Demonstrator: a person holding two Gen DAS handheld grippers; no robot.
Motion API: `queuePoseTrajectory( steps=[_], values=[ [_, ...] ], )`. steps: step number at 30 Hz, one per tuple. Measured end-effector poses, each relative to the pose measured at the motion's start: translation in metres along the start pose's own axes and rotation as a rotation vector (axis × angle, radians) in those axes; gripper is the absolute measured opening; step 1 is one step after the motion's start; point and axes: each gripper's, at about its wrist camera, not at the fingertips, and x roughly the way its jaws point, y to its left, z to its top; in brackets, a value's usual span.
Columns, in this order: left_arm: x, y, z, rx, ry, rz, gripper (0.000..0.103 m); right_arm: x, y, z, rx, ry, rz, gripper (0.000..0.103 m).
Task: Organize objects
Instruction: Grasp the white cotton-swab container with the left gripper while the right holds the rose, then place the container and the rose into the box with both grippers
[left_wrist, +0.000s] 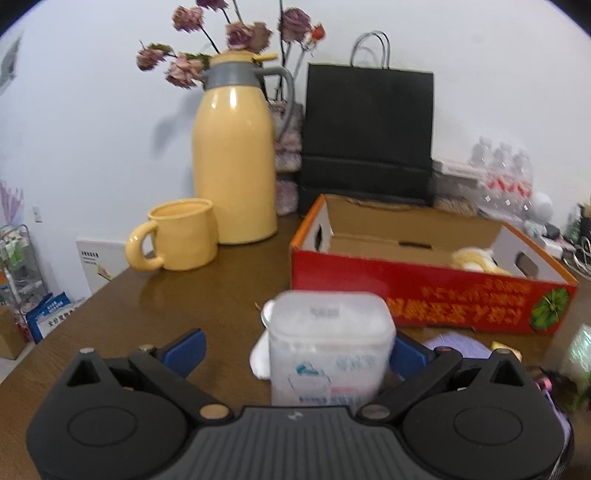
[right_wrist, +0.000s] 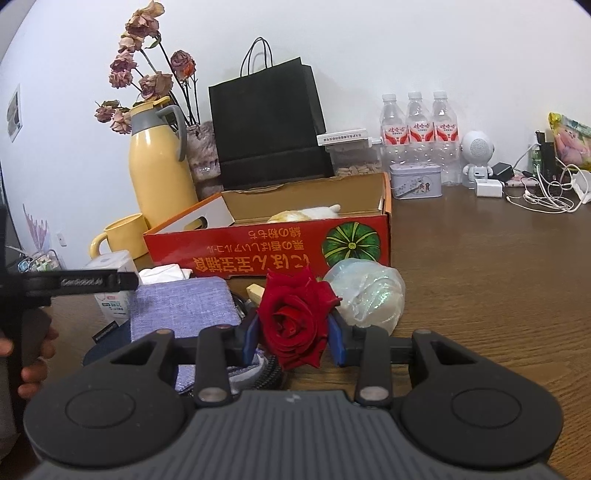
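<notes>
Right gripper (right_wrist: 293, 341) clamped on red rose (right_wrist: 293, 317), left gripper (left_wrist: 295, 350) spread around white container (left_wrist: 328, 347) — centre pads, then close before lifting toward cardboard box (right_wrist: 295, 251).

So the right gripper (right_wrist: 293, 338) has its blue pads squeezed on a red rose (right_wrist: 295, 314), bloom facing the camera. Just behind the rose there's a crinkly plastic bag (right_wrist: 369, 291) and the red box (right_wrist: 266, 247), open on top with something pale inside. Purple cloth (right_wrist: 181, 306) sits left of the rose, partly under the gripper. The left gripper (right_wrist: 85, 282) pokes in from the table's left edge, right by a white tub (right_wrist: 110, 291); a hand (right_wrist: 35, 354) holds its handle. Yellow jug (right_wrist: 159, 166), mug (right_wrist: 122, 236) and black bag (right_wrist: 269, 129) are along the table's back edge, bottles (right_wrist: 419, 122) further right.
</notes>
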Motion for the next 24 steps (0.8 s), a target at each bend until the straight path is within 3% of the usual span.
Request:
queuePoseTrajectory(
  steps=[6,8,10,24],
  values=[
    [0.013,0.001,-0.006,0.011,0.065,0.001,0.099,0.000,0.001,0.000,0.000,0.003,0.008,0.038],
    [0.016,0.004,-0.009,-0.001,0.098,-0.023,0.089,0.000,0.001,0.000,0.000,0.001,0.007,0.038],
    [0.016,0.009,-0.010,-0.031,0.113,-0.065,0.065,0.000,0.001,0.000,0.001,0.000,0.007,0.038],
    [-0.013,0.017,-0.012,-0.046,0.037,-0.074,0.065,-0.006,0.003,-0.002,-0.005,-0.034,0.016,0.038]
  ],
)
